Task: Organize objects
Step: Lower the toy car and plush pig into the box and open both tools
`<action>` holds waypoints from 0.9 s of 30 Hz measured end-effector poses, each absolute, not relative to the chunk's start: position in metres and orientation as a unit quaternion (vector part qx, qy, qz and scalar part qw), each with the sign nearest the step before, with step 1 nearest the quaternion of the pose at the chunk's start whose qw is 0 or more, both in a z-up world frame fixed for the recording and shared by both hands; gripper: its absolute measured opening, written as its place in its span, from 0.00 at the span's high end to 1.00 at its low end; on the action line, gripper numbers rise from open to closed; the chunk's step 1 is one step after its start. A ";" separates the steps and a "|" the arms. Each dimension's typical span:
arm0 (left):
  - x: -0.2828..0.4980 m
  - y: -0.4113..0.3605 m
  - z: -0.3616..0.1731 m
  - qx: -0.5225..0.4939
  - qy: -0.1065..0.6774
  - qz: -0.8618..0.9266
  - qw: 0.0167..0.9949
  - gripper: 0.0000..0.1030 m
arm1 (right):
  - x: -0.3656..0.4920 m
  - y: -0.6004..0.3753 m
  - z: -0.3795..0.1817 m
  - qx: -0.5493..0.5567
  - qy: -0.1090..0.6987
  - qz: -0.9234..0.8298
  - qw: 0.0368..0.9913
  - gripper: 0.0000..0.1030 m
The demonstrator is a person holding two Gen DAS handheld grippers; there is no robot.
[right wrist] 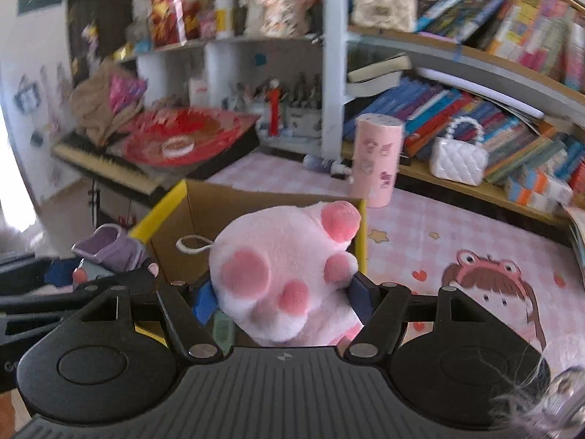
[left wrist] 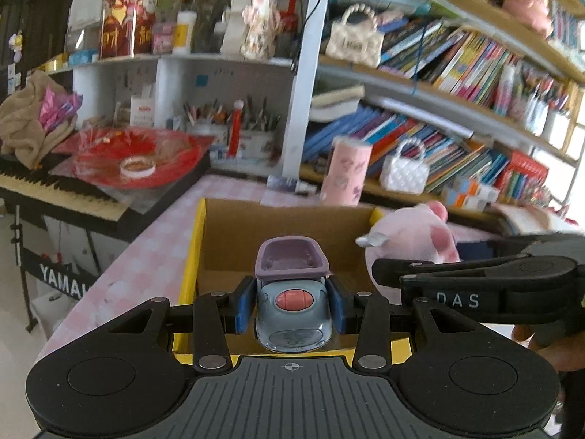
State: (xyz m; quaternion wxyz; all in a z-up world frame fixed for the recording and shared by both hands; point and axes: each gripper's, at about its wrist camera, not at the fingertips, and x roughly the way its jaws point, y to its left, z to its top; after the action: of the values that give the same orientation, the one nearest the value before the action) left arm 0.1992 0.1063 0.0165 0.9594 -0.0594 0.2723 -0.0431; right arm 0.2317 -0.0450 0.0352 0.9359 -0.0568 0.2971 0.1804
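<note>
Carrying two toys toward the box point(left wrist: 278, 241): the left gripper point(left wrist: 292, 303) pinches a grey toy car point(left wrist: 292, 314) between its blue pads, the car's long axis running 6 to 12 o'clock along the fingers. The right gripper point(right wrist: 281, 300) clamps a pink plush paw point(right wrist: 281, 274). In the left view, the open box lies at 12 o'clock just beyond the car; in the right view, it sits at 11 o'clock behind the paw. Judged nearer: the left hand.

The cardboard box point(right wrist: 204, 212) floor is hidden behind the plush paw point(right wrist: 289, 274). Book spines on the shelves point(left wrist: 457, 69) are blurred, titles unreadable. The keyboard point(left wrist: 55, 190) is cut off at the left edge.
</note>
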 end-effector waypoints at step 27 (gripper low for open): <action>0.240 0.095 -0.020 0.020 0.327 -0.011 0.945 0.48 | 0.314 -0.011 -0.028 -0.212 0.388 0.245 0.863 0.28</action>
State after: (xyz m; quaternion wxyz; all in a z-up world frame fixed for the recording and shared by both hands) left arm 0.2399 0.0952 -0.0203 0.9448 0.0197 0.3268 -0.0112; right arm 0.3139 -0.0106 -0.0285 0.8630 -0.2119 0.3878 0.2447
